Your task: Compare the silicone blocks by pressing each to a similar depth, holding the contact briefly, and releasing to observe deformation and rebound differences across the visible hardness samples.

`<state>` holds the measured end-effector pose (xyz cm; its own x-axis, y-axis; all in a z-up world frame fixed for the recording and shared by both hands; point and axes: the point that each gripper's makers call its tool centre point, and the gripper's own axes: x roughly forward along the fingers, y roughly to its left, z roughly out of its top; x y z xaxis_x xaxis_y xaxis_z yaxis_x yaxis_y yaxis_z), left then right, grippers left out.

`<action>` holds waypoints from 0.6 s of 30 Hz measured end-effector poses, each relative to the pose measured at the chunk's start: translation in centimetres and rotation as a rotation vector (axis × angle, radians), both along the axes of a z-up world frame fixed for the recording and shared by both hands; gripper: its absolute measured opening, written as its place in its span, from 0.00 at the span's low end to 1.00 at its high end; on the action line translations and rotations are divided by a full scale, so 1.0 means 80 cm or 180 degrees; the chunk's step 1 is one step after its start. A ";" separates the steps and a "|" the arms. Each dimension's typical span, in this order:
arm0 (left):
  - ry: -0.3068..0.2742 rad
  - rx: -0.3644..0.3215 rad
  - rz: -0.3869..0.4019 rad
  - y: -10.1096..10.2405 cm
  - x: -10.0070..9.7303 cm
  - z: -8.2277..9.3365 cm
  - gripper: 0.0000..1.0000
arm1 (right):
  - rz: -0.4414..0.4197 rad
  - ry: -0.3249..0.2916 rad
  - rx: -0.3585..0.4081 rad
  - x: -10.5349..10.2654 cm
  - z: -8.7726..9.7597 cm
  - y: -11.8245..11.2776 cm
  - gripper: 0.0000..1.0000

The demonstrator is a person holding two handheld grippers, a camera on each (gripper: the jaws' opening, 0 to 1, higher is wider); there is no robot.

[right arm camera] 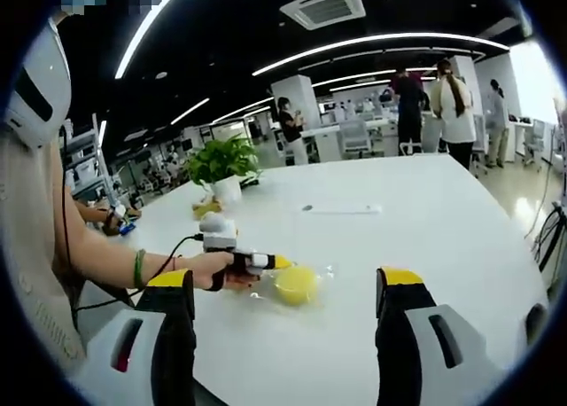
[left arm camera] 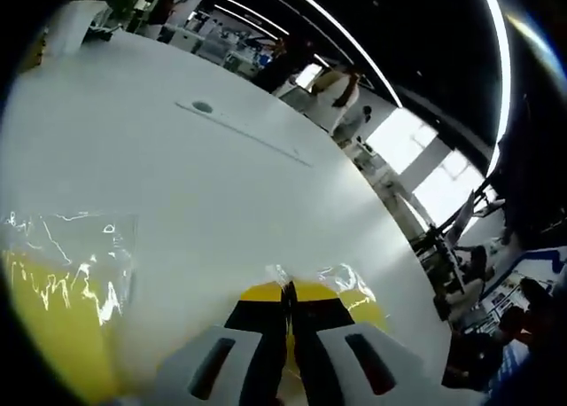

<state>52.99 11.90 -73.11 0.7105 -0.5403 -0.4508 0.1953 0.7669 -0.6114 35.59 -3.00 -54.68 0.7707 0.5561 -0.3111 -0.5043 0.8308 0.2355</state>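
One hand-held gripper [left arm camera: 288,292] closed, pressing into yellow block [right arm camera: 296,284] on table [right arm camera: 425,238].

Two yellow silicone blocks [left arm camera: 62,304] [left arm camera: 354,295] in clear wrap, one potted plant [right arm camera: 219,167], one white table [right arm camera: 425,238].

Block [right arm camera: 296,284]: on my table [right arm camera: 425,238], under left gripper [right arm camera: 266,262].
Plant [right arm camera: 221,162]: behind block, table's far edge.

A large white table [right arm camera: 416,238] fills an open-plan office beneath long ceiling light strips [right arm camera: 372,42] and an air-conditioning vent [right arm camera: 326,5]; a potted plant [right arm camera: 219,167] stands near desks, people behind.
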 end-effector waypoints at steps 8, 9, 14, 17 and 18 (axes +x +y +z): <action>-0.0283 0.0484 -0.0389 -0.001 -0.009 0.011 0.22 | -0.0021 -0.0011 0.0017 -0.009 0.001 0.001 0.77; -0.0289 0.0556 -0.0440 -0.002 -0.012 0.012 0.25 | -0.0014 -0.0011 0.0010 -0.010 0.001 0.002 0.77; -0.0503 0.0909 -0.0594 0.001 -0.018 0.026 0.30 | 0.0008 -0.0045 -0.0022 -0.018 0.008 0.006 0.76; -0.0674 0.1132 -0.0662 0.007 -0.023 0.038 0.41 | 0.0004 -0.0060 -0.0026 -0.022 0.011 0.006 0.76; -0.0741 0.1214 -0.0709 0.008 -0.025 0.043 0.42 | 0.0001 -0.0070 -0.0028 -0.025 0.013 0.005 0.76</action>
<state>50.96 12.53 -69.67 0.7018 -0.5179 -0.4891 0.4777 0.8515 -0.2162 33.61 -2.56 -53.68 0.7772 0.5536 -0.2990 -0.5096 0.8326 0.2171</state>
